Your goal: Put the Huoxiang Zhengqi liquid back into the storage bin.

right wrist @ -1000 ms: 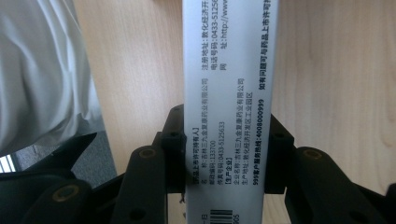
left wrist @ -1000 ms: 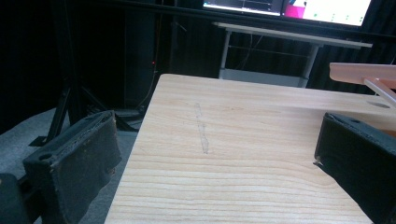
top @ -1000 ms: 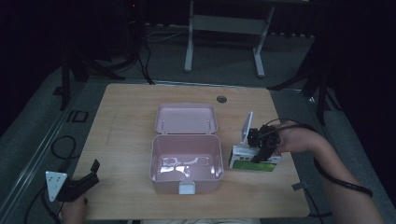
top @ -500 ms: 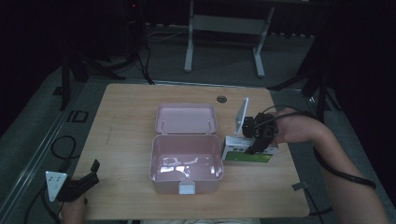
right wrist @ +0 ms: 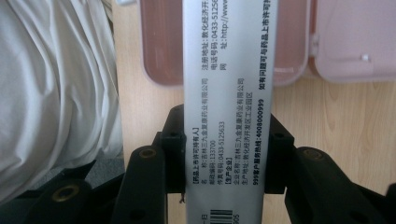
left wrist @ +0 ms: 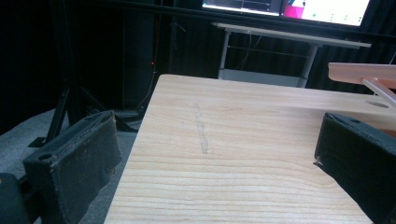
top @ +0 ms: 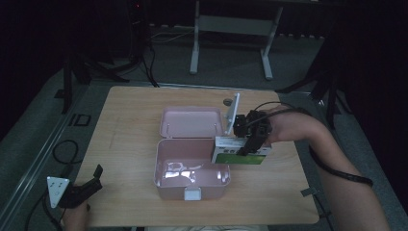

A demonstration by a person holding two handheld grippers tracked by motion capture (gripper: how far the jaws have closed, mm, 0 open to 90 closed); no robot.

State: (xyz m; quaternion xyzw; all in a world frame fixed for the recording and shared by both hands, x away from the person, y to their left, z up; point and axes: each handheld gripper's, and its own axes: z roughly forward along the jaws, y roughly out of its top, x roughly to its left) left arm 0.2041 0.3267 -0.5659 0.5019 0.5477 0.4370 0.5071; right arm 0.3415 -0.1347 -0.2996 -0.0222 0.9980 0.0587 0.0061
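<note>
Right gripper [top: 246, 144]: right of centre in the high view, jaws pressed against the two long sides of the carton [top: 240, 153].
Carton in the right gripper view [right wrist: 229, 107]: a grey printed face runs up the middle of the frame from the bottom edge to the top; one black jaw sits tight against each side of it in the lower half.
Carton's place: held at the right rim of the pink box [top: 192, 166], its left end over the open tray and its right end over the table [top: 125, 125].
Carton's look: white and green in the high view, lying lengthwise left to right.
Pink box: centre of the high view, lid folded back toward the upper part of the frame, tray facing up.
Left gripper [top: 84, 188]: lower left corner of the high view, at the table's near left edge.
Left gripper's jaws: wide apart in the left gripper view, only bare wood between them.
Round dark object [top: 227, 101]: on the table above the lid, too small to identify.
</note>
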